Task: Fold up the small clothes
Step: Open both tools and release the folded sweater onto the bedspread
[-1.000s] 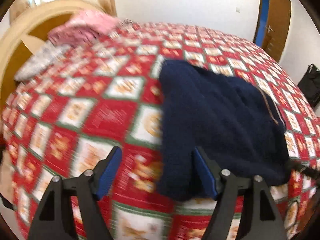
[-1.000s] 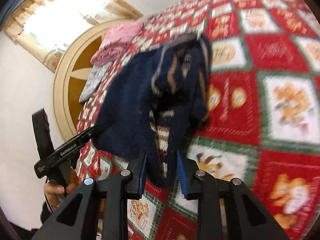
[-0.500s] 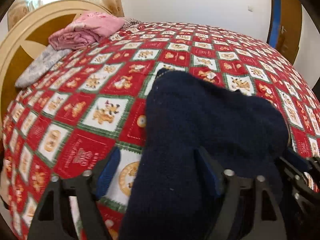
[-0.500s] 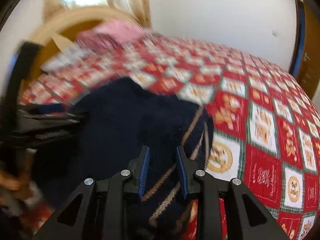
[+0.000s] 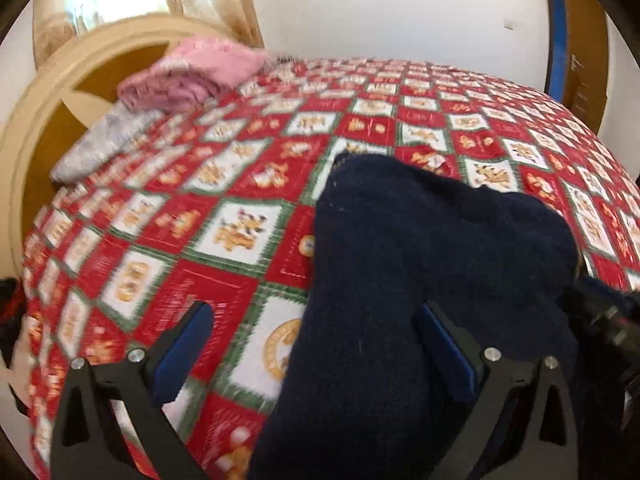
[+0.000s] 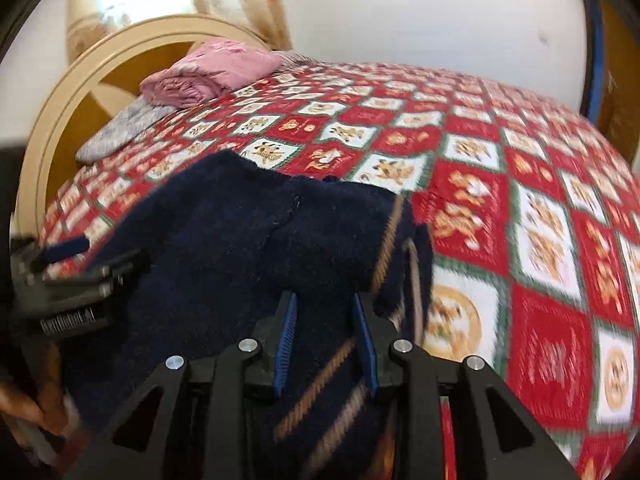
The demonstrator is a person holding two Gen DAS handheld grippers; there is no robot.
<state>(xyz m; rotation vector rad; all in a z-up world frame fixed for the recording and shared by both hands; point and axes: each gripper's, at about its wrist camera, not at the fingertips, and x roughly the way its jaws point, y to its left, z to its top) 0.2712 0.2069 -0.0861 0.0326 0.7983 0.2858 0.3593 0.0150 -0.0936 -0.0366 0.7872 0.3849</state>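
A navy knitted sweater [image 5: 420, 240] with tan stripes [image 6: 328, 364] lies bunched on the red patterned bedspread [image 5: 224, 280]. My left gripper [image 5: 314, 312] stands wide, its jaws still opening. The sweater's left edge lies between its fingers, and the left pad [image 5: 188, 336] is clear of the cloth. My right gripper [image 6: 323, 300] is shut on a striped fold of the sweater [image 6: 240, 240] at its near right side. In the right wrist view the left gripper [image 6: 72, 272] sits at the sweater's left side, held by a hand [image 6: 20, 400].
A folded pink cloth [image 5: 192, 76] and a grey cloth [image 5: 100, 140] lie at the far left by the round wooden headboard [image 5: 40, 128]. A wooden door [image 5: 580, 40] stands at the back right. Bedspread [image 6: 520, 200] stretches right of the sweater.
The left jaws have spread wider. The sweater, which hung from the right gripper, now rests on the bed nearer both grippers. The right gripper has rolled back to level.
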